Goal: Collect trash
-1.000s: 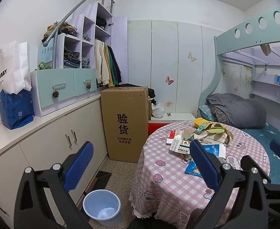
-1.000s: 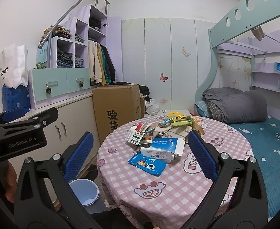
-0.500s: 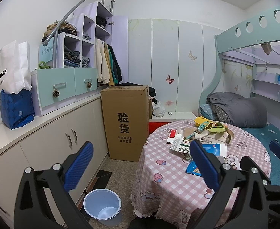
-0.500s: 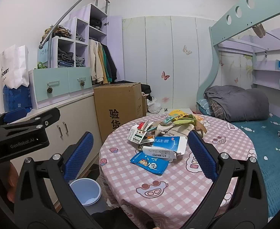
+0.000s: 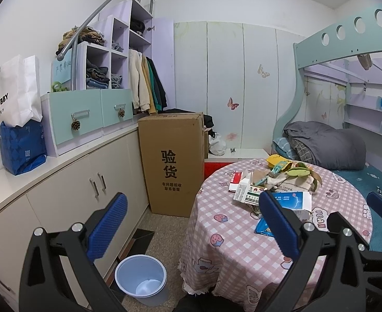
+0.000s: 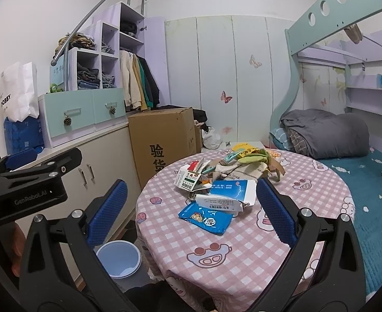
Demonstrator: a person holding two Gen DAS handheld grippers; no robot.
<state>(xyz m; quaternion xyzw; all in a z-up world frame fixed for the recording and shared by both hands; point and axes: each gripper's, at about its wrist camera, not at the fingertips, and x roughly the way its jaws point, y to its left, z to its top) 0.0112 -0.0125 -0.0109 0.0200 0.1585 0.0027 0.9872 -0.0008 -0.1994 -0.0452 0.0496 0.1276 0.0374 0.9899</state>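
step: approach, nothing picked yet | left claw (image 5: 191,231) and right claw (image 6: 191,210) both spread apart, empty | trash pile (image 6: 217,182) on bench (image 6: 243,254); bin (image 6: 119,258) on floor left of bench | next: I'd lower right claw onto blue wrapper (image 6: 205,217), nearest edge of pile

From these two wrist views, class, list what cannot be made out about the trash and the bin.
- Blue snack packet: left wrist view, mostly hidden behind the left claw finger.
- Bin: right wrist view, base hidden by the right claw.
- Carton print: too small to read.
- Bin contents: unclear pale patch.
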